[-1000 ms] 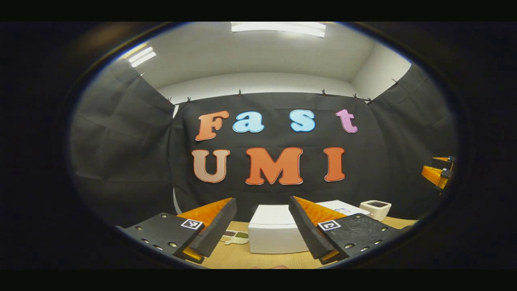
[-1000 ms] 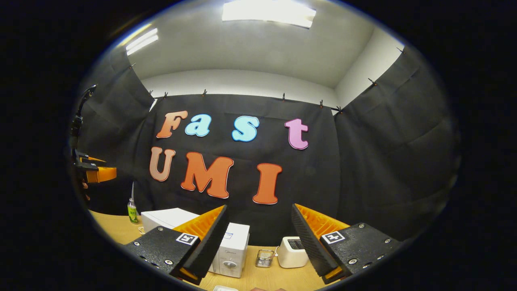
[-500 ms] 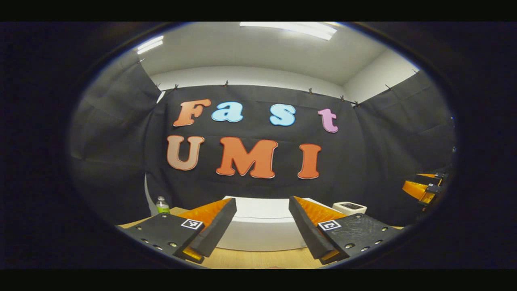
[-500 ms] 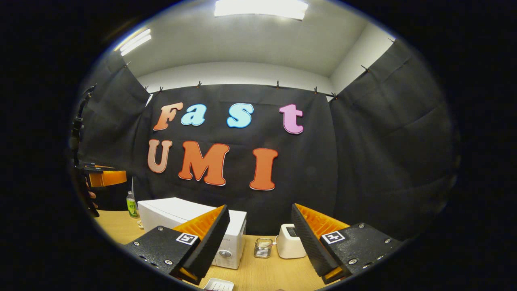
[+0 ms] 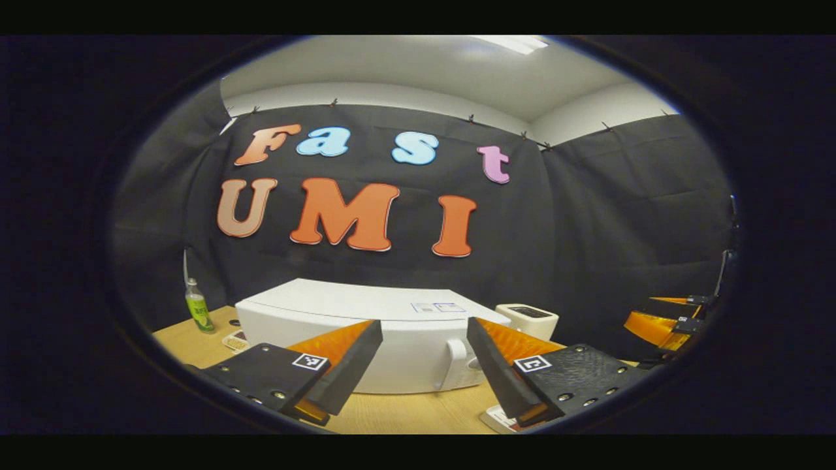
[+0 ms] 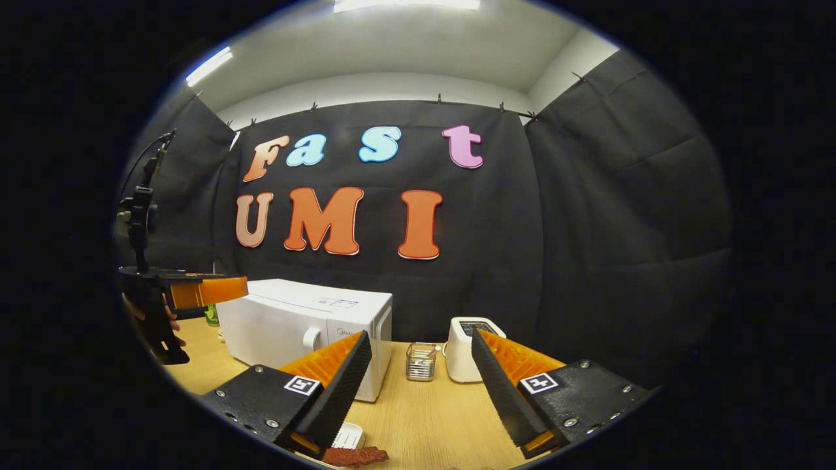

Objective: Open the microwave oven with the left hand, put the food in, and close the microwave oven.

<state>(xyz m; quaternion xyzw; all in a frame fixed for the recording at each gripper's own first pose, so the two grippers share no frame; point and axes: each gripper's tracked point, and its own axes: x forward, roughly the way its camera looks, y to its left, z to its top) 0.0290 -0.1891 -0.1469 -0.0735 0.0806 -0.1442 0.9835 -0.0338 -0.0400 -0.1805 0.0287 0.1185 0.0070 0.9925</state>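
Note:
The white microwave [image 5: 392,307] stands on the wooden table with its door shut and a pale handle [image 5: 457,362] on its front. My left gripper [image 5: 421,323] is open and empty, close in front of the microwave, and the handle sits between its fingers in the image. In the right gripper view the microwave [image 6: 307,320] is at the left, with the left gripper [image 6: 202,290] held by a hand beside it. My right gripper [image 6: 420,333] is open and empty above the table. A reddish-brown strip of food [image 6: 356,455] lies on a white dish [image 6: 349,433] just under it.
A white toaster [image 6: 465,349] and a small wire holder [image 6: 421,361] stand right of the microwave. A green bottle [image 5: 196,307] is at the table's back left. The right gripper [image 5: 659,320] shows at the far right of the left gripper view.
Both grippers have dipped and moved forward. The microwave is larger and nearer in the left gripper view, and its handle has come into sight. The food and dish have appeared under the right gripper.

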